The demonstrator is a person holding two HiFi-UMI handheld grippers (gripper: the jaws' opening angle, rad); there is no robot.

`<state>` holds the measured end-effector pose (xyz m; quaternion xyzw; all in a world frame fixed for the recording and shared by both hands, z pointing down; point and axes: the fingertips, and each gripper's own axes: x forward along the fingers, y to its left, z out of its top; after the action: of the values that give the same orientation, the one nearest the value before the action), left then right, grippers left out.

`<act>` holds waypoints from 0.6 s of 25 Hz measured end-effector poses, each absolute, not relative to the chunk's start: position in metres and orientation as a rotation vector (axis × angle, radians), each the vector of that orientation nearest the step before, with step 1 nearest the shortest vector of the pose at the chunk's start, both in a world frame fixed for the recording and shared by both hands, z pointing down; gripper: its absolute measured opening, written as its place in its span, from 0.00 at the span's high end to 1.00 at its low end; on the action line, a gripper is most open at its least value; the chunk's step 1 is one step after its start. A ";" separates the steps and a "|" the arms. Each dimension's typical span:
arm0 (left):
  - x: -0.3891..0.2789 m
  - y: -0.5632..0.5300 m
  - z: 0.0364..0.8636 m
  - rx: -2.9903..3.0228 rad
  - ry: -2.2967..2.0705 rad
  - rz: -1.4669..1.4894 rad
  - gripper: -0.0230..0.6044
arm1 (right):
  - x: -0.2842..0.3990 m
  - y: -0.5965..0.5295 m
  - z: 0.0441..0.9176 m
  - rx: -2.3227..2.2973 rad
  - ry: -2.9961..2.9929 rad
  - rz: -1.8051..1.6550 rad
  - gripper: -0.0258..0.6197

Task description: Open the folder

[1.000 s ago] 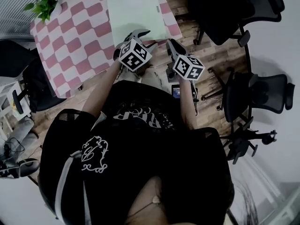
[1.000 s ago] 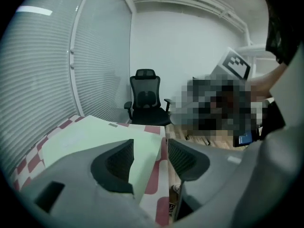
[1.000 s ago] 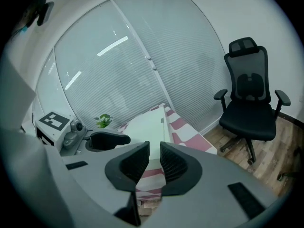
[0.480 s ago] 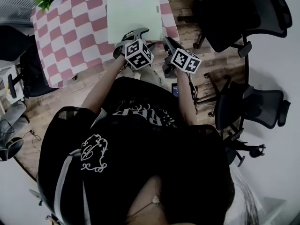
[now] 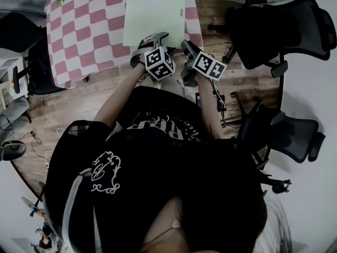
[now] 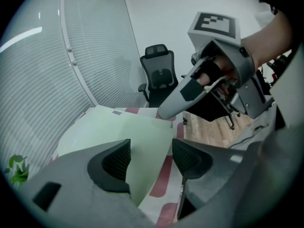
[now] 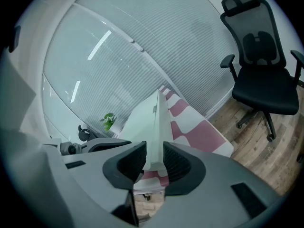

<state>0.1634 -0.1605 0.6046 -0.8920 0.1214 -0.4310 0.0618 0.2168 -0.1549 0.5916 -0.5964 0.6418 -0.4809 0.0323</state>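
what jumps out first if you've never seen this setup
A pale green folder lies flat on a pink-and-white checked table at the top of the head view. At its near edge hover the left gripper, jaws just opened with nothing pinched between them, and the right gripper.

The folder (image 5: 155,7) was seen to be pale green. The surface (image 5: 89,30) was covered in a pink-and-white check. The left tool (image 6: 151,158) and right tool (image 7: 153,163) were finished in grey, with black ribbed pads (image 6: 116,160). Black-and-white square markers were borne on their cubes (image 5: 159,63). The chair (image 5: 274,25) was black and the floor (image 5: 237,78) brown wood.
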 end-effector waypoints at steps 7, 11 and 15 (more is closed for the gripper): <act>0.161 -0.160 0.607 -2.556 0.356 -1.338 0.51 | 0.218 -0.158 0.602 -1.836 1.976 -1.534 0.84; 0.160 -0.165 0.607 -2.543 0.400 -1.310 0.51 | 0.216 -0.157 0.608 -1.843 1.971 -1.560 0.84; 0.159 -0.164 0.605 -2.571 0.406 -1.314 0.54 | 0.217 -0.157 0.609 -1.807 1.936 -1.565 0.84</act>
<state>0.1589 -0.1642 0.6045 -0.8762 0.1382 -0.4478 0.1127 0.2168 -0.1566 0.6092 -0.5872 0.6290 -0.5084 0.0327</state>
